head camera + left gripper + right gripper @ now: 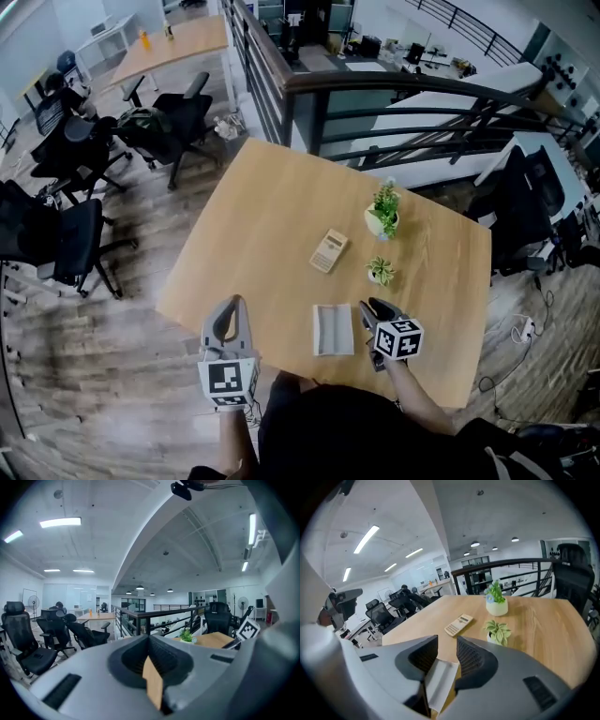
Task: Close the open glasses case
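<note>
Left tool (231, 309) nearest, at 7 o'clock, jaws pressed together, empty. Right tool (368, 309) spread wide, holding nothing, just beside open glasses case (333, 329) at 6 o'clock on counter (272, 216). Best to hook one half's outer edge and fold it over slowly. Only in right gripper view: case lined up behind jaw gap. Only in head view: its whole outline.

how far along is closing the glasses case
Done: nothing yet; the glasses case lies open on the table. In hand: the right tool is open close beside it, gripping nothing. Left: fold the lid shut. The left tool is shut, off to the side.
</note>
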`<act>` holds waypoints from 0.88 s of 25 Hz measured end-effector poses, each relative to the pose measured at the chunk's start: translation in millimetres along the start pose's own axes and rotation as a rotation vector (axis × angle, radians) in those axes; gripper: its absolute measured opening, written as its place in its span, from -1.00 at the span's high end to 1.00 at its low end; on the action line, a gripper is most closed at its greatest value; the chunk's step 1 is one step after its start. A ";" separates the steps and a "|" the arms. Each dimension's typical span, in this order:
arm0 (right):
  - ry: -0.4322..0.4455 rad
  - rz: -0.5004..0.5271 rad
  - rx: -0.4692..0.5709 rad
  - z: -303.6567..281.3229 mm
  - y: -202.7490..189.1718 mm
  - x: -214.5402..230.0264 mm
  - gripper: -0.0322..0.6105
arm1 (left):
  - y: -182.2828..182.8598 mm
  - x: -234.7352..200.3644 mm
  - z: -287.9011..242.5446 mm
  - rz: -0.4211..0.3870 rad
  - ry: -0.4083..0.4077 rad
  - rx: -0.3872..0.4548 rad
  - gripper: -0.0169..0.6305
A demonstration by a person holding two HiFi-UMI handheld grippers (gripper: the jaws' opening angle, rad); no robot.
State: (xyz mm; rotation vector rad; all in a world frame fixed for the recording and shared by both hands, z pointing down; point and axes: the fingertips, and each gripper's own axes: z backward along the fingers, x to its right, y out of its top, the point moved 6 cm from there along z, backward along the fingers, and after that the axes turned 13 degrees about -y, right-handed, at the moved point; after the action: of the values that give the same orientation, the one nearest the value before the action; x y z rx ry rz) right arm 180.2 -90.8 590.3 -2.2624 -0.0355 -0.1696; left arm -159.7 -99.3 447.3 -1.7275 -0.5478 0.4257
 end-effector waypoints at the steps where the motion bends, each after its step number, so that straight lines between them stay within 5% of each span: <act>1: -0.001 -0.001 -0.032 -7.5 -10.1 -0.4 0.48 | -1.1 -1.4 5.0 -0.001 0.010 -0.001 0.97; 10: -0.014 -0.007 -0.233 -46.8 -76.8 -5.6 0.51 | -13.0 -9.1 43.3 0.045 0.107 -0.016 0.97; 22: -0.064 -0.051 -0.352 -62.5 -113.5 1.1 0.59 | -20.1 -11.4 59.2 0.058 0.148 -0.032 0.97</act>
State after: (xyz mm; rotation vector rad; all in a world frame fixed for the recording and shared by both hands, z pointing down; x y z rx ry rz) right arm 165.0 -65.8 716.4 -2.6198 -0.1040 -0.1380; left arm -204.6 -54.8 453.8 -1.7928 -0.4005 0.3285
